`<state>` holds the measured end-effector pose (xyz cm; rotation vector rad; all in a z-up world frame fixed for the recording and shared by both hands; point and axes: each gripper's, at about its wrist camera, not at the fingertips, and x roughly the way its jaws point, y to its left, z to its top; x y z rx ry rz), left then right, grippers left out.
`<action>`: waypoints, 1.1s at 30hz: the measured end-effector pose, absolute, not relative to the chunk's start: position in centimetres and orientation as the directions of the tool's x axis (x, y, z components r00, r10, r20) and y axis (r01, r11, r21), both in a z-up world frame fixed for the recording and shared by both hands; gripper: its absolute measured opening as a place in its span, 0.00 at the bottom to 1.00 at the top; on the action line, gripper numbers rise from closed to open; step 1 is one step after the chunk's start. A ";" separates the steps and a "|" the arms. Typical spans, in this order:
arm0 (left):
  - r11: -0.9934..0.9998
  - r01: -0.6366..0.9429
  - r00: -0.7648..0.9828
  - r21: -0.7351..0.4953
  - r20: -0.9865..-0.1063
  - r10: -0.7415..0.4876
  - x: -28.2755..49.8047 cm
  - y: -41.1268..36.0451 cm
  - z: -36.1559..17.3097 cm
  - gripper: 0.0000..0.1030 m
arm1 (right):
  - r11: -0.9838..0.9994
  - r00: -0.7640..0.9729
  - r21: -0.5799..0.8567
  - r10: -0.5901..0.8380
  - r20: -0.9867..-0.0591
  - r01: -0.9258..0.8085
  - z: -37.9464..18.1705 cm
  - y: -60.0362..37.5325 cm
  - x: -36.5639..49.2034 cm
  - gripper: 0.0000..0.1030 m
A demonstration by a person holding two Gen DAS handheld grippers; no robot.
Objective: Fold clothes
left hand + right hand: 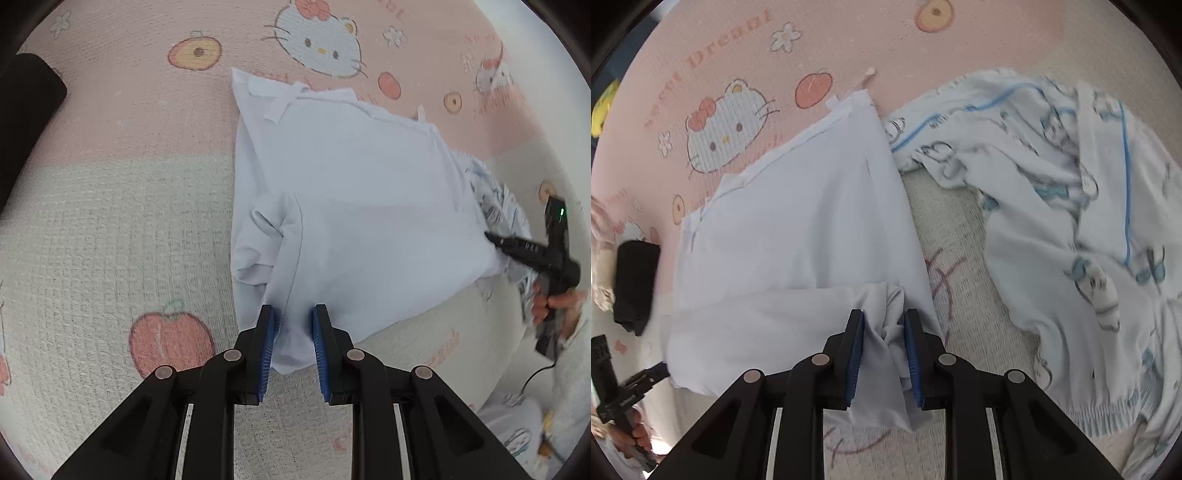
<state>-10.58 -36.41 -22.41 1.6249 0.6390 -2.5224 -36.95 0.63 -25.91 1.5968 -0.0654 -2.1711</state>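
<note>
A plain white garment (369, 192) lies partly folded on a pink and cream cartoon-print blanket (110, 229). My left gripper (294, 314) is shut on the garment's near corner, and cloth fills the narrow gap between the blue pads. In the right wrist view the same white garment (812, 221) spreads to the left. My right gripper (884, 317) is shut on a bunched fold at its near right corner. The right gripper (495, 238) also shows at the garment's right edge in the left wrist view. The left gripper (661, 369) sits at the garment's lower left in the right wrist view.
A white fleece garment with blue trim and cartoon prints (1071, 221) lies crumpled just right of the white one, and its edge (495, 195) peeks out in the left wrist view. A black object (633, 284) rests at the left. A person's hand (554, 302) holds the right gripper's handle.
</note>
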 end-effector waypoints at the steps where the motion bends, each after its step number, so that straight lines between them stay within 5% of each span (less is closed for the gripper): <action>1: -0.914 0.277 -0.437 -0.295 -0.886 0.154 -10.0 -36.1 -22.5 0.18 | -0.908 -0.235 0.276 -0.356 -0.904 0.316 -25.9 0.4 -36.9 0.20; 6: -0.954 0.228 -0.439 -0.194 -0.895 0.077 -10.3 -35.3 -21.9 0.18 | -0.929 -0.256 0.230 -0.307 -0.917 0.290 -25.2 -0.1 -36.2 0.22; 10: -0.975 0.200 -0.427 -0.097 -0.904 0.003 -10.4 -33.7 -20.8 0.21 | -0.937 -0.301 0.239 -0.312 -0.901 0.256 -23.0 0.8 -33.4 0.39; 15: -0.993 0.087 -0.426 0.084 -0.897 -0.113 -10.9 -29.9 -18.8 0.53 | -0.914 -0.328 0.361 -0.403 -0.854 0.184 -20.8 2.4 -29.9 0.64; 21: -0.892 -0.145 -0.443 0.427 -0.834 -0.328 -11.6 -25.2 -17.3 0.53 | -0.835 -0.229 0.549 -0.539 -0.811 0.019 -22.9 2.8 -28.8 0.65; 33: -0.673 -0.425 -0.422 0.606 -0.790 -0.445 -11.1 -20.9 -20.9 0.53 | -0.740 -0.258 0.627 -0.574 -0.777 -0.243 -27.1 1.8 -29.5 0.67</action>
